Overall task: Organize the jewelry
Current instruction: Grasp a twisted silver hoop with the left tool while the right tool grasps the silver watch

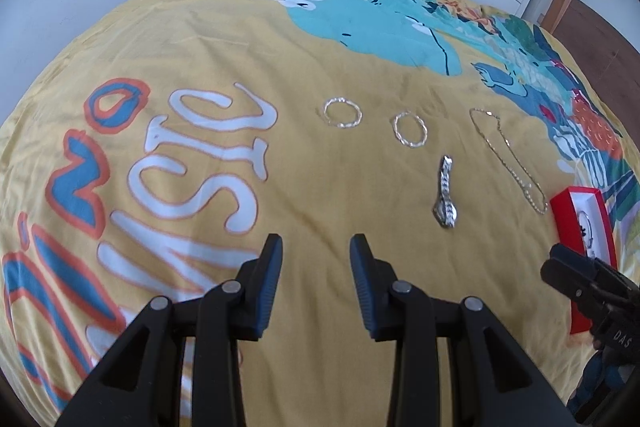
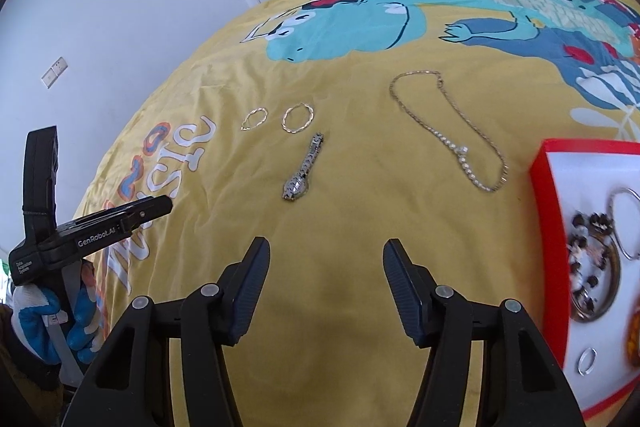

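We hold our left gripper (image 1: 316,247) and right gripper (image 2: 326,251) part-open, empty, above the watch (image 2: 303,169) on the bedspread (image 2: 360,227).

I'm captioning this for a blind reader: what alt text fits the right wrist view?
An open right claw hovers over a yellow bedspread where a watch, two hoops and a necklace lie. A red box of jewelry sits at right.
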The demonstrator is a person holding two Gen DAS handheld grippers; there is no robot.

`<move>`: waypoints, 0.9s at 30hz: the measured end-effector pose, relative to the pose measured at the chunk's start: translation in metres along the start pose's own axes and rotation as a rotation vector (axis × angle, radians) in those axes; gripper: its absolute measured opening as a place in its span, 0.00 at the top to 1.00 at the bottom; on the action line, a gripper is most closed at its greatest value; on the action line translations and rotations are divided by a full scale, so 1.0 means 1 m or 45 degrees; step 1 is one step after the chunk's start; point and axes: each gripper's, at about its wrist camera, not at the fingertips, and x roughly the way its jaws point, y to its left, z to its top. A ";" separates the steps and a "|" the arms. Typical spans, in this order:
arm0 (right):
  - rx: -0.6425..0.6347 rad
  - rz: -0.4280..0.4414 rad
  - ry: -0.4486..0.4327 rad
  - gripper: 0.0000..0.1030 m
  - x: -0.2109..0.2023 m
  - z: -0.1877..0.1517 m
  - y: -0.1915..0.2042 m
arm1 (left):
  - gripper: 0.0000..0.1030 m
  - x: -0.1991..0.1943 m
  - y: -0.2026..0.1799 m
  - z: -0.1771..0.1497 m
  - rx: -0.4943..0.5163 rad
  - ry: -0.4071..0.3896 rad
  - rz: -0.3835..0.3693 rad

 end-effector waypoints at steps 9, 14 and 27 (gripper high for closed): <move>-0.037 0.035 0.032 0.43 0.041 0.016 0.007 | 0.68 0.045 -0.007 0.040 0.065 0.012 -0.064; -0.055 0.050 0.064 0.43 0.067 0.018 0.011 | 0.68 0.078 -0.016 0.053 0.154 0.056 -0.074; -0.187 -0.020 0.052 0.56 0.112 0.030 0.026 | 0.64 0.132 -0.020 0.092 0.210 0.051 -0.060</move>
